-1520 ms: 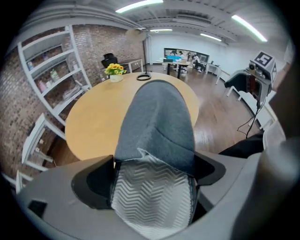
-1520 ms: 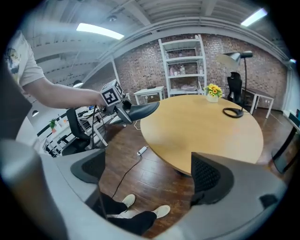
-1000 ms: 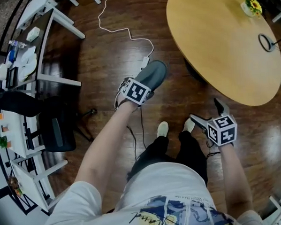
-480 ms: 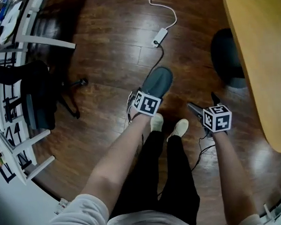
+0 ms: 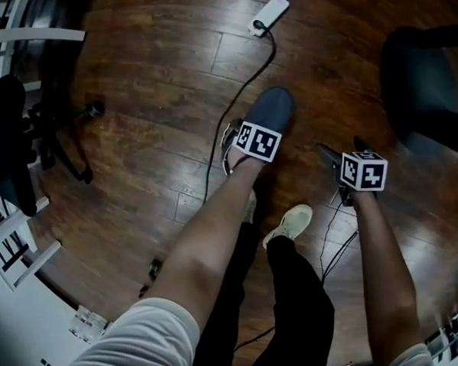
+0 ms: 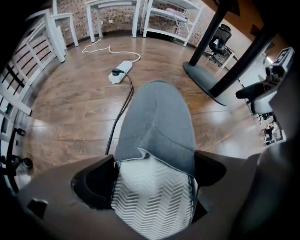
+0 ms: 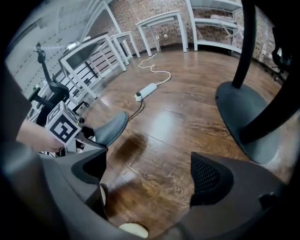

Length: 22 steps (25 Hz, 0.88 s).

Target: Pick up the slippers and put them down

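In left tongs (image 6: 154, 187), grey zigzag-soled slipper (image 6: 157, 126)

dark wood floor (image 5: 148, 106) | brick wall (image 7: 164, 33) | white shelving (image 6: 165, 19) | dark table base (image 7: 248, 117)

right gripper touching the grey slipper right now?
Apart. The right gripper view shows the right gripper open over bare floor, with the slipper off to its left, clamped in the left gripper.

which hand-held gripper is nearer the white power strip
Left. The left hand-held gripper, shut on the grey slipper, points toward the power strip; the right hand-held gripper is farther back.
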Available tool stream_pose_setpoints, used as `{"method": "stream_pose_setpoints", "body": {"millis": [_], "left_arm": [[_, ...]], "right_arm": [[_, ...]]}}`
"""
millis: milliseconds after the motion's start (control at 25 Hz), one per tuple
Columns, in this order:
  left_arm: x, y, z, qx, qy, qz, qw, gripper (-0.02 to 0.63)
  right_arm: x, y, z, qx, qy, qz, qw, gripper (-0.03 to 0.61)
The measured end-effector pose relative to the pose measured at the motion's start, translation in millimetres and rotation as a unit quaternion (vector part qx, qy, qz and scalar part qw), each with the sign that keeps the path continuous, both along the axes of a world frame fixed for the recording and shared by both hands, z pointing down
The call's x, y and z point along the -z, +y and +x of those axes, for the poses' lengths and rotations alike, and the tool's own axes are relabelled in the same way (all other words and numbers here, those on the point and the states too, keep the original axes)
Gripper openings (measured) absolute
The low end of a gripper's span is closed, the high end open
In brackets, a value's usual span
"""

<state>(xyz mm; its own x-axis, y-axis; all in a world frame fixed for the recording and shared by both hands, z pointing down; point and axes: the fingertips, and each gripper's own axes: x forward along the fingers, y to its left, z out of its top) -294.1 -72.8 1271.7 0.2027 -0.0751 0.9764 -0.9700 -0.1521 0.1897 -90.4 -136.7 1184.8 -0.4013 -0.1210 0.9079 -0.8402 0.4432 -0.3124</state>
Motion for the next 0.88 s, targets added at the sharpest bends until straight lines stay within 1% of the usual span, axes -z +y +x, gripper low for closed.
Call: {"method": "stream_pose_setpoints", "body": {"millis": [120,200,280,400,480,560,640,720,800,880], "left_arm": [[-55.7,-2.8,-4.8,0.035,-0.002,-0.006,0.9994,0.505],[-83.5,-6.5,-4.6,0.046,-0.005,-0.007,0.9989,0.506],[-102.4,-11.1,-4.9,0.048,-0.009,-0.003,0.9988,0.508],[-118.6,-7.8,-4.5,0.050,-0.009,-0.003,0.9987,0.512],[-119.2,-4.0,-0.6,0.044,0.000,-0.010,0.9990,0.525],[-109.6,-4.2,1.7,0.028,0.009,-0.014,0.9995,0.565],[-98.5,-4.3,4.7,0.021,0.023,-0.017,0.9994,0.571],[-88.5,-5.1,6.4,0.025,0.033,-0.018,0.9990,0.575],[-68.8,-7.4,5.5,0.024,0.034,-0.014,0.9990,0.575],[-37.1,-0.8,6.5,0.020,0.036,-0.008,0.9991,0.575]], "right_arm": [[-55.6,-5.0,-5.5,0.003,0.003,-0.001,1.000,0.574],[-83.6,-13.9,-4.1,-0.003,0.007,0.003,1.000,0.573],[-102.6,-20.9,-4.7,-0.017,0.006,0.001,1.000,0.572],[-119.0,-15.7,-9.4,-0.009,0.001,-0.007,1.000,0.572],[-117.9,-11.2,-10.5,-0.002,0.001,-0.014,1.000,0.572],[-107.5,-10.3,-11.1,-0.002,0.004,-0.020,1.000,0.572],[-96.3,-8.8,-12.4,0.000,0.005,-0.027,1.000,0.572],[-87.5,-9.7,-15.1,0.006,0.002,-0.028,1.000,0.572],[-72.2,-12.4,-17.1,0.006,0.000,-0.026,1.000,0.572],[-47.0,-6.7,-17.0,-0.004,-0.001,-0.027,1.000,0.572]]}}
